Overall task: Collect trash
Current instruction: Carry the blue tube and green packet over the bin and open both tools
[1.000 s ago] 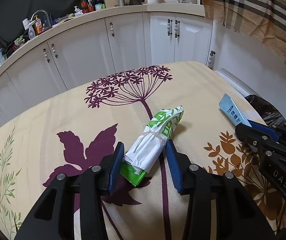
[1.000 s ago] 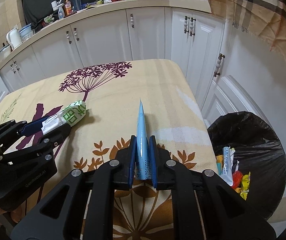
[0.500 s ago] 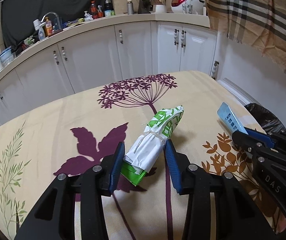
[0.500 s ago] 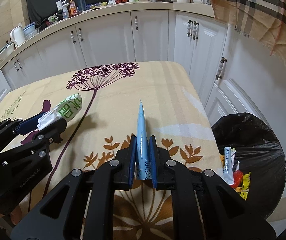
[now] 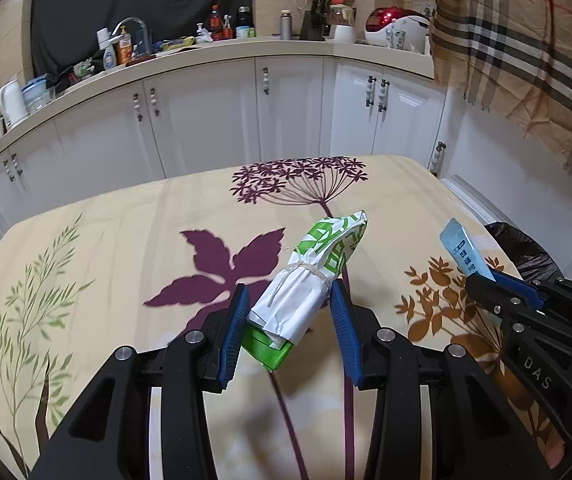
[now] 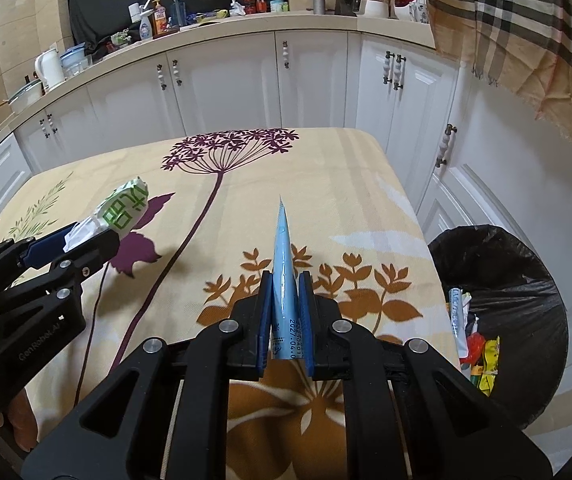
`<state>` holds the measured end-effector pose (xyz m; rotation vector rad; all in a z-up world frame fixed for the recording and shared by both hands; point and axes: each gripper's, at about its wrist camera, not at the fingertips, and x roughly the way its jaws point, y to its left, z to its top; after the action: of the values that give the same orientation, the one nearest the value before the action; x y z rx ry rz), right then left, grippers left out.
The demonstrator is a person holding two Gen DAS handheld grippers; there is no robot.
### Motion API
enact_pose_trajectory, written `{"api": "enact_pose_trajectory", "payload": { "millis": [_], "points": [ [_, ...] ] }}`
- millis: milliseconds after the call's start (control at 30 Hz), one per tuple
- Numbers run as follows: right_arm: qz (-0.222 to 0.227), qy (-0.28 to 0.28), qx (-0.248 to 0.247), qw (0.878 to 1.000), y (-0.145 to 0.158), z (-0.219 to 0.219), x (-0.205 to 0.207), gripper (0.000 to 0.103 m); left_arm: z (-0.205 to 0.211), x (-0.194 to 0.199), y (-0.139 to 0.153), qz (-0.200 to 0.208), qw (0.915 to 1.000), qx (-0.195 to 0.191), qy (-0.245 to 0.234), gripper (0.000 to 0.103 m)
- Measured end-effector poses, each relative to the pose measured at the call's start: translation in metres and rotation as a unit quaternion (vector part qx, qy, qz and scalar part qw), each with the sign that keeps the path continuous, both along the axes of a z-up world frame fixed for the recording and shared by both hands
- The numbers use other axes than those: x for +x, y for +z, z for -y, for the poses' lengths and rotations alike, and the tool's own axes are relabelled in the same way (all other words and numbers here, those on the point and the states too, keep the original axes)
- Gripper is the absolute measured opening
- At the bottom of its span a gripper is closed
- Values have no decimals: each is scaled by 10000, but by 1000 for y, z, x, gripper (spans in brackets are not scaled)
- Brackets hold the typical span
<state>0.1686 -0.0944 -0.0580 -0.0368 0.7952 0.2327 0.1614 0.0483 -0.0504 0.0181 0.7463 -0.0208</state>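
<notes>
Trash inside the black bin [image 6: 526, 280] is seen only from the right wrist, whose fingers [image 6: 283, 312] pinch a blue sachet [image 6: 283, 264], while a white-green packet [image 5: 310, 280] is pinched by the left fingers [image 5: 290, 328].

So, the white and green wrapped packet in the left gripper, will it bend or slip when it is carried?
The white and green packet probably stays fairly stiff: it sticks out past the left gripper without drooping. It looks light, being folded paper tied with string. The wrapper seems smooth, and only its lower end sits between the pads, so it might slide out if tilted.

Even indoor light, soft shadows, fisheye-warped edges
</notes>
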Motion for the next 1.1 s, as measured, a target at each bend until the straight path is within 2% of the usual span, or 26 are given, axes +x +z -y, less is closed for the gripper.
{"api": "enact_pose_trajectory", "payload": {
  "millis": [367,533,800,1100],
  "points": [
    [165,14,54,9998,10,5,-28,13,1,-30,8,117,9998,-78,110,42],
    [299,-69,85,9995,17,17,-38,13,13,-40,15,244,9997,-73,57,42],
    [490,-477,72,9976,24,56,-50,13,43,-44,25,401,9990,-129,-145,42],
    [558,-1156,-41,9917,22,116,-53,13,95,-36,27,471,9966,-197,-647,42]
  ]
}}
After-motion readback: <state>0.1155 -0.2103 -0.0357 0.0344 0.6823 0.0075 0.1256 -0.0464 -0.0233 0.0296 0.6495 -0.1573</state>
